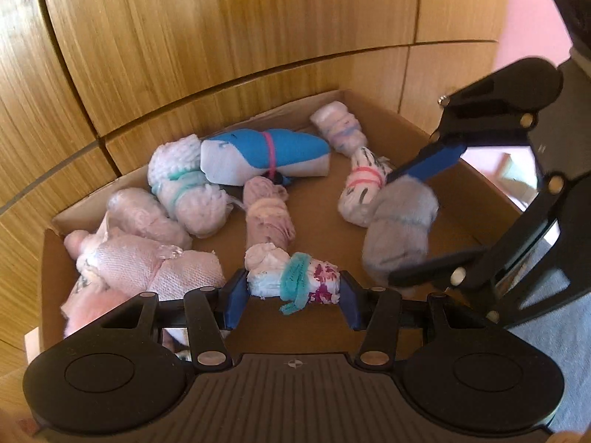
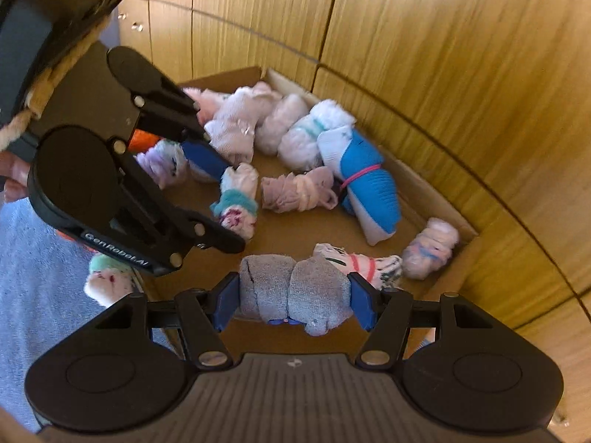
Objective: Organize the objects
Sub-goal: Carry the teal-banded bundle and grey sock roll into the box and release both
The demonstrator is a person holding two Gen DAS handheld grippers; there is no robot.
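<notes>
Socks everywhere in this one. Both grippers hung over the cardboard box (image 1: pixel 373 110) that sat against a wooden cabinet (image 1: pixel 221 29). The left gripper (image 1: pixel 293 291) was clamped on a white sock roll with a teal band (image 1: pixel 295 280), squeezed crosswise between its blue pads, right above the box floor near the front edge. The right gripper (image 2: pixel 293 301) was pinching a grey sock bundle (image 2: pixel 295 293) the same way, held over the right side of the box, just in front of a white roll with red stripes (image 2: pixel 364 264). Loose in the box were a blue and white sock (image 1: pixel 258 158), a dusty pink roll (image 1: pixel 267 210) and a pile of pale pink ones (image 1: pixel 147 258) on the left.
</notes>
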